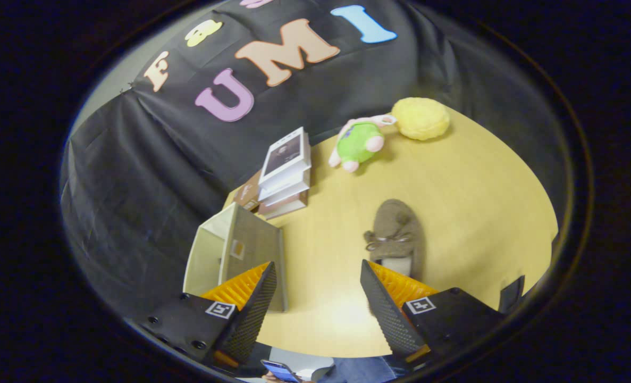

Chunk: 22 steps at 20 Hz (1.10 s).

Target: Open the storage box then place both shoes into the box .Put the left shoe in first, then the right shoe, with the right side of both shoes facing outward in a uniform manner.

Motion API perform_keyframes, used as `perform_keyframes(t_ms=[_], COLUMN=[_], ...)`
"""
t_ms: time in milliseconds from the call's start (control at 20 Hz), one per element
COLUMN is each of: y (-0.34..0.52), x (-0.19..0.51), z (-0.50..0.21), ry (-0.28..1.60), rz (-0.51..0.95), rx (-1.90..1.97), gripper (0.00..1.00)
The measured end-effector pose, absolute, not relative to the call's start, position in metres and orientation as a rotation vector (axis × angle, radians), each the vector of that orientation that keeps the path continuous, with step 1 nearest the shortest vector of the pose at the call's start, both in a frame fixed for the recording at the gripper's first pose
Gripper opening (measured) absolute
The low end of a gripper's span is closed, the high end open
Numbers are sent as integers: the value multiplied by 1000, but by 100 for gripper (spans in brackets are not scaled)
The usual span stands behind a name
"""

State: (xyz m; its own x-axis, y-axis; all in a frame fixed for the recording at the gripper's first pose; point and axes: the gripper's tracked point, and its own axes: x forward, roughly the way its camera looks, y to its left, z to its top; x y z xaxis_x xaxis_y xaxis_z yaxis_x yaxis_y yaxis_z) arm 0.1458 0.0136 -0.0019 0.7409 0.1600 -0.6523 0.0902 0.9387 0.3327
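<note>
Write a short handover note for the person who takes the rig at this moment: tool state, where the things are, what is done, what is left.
Tool: open, holding nothing, fingers spread above the light wooden table.
Beige fabric storage box: beside the left finger, open; I cannot tell whether a shoe is inside.
Brown fuzzy slipper with a bow: lies on the table just ahead of the right finger, not gripped.
Done: box seems opened.
Left: check which shoe this is, then place it in the box with its right side outward.
</note>
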Motion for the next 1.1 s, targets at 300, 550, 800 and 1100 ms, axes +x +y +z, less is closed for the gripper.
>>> perform_keyframes(t_ms=[300, 550, 800, 1100], y=[-62, -79, -85, -76], x=[149, 154, 150, 149], z=[-57, -88, -107, -112], ry=[824, 880, 926, 936], rz=[-123, -175, -198, -195], rx=[310, 203, 118, 78], gripper=[99, 78, 51, 27])
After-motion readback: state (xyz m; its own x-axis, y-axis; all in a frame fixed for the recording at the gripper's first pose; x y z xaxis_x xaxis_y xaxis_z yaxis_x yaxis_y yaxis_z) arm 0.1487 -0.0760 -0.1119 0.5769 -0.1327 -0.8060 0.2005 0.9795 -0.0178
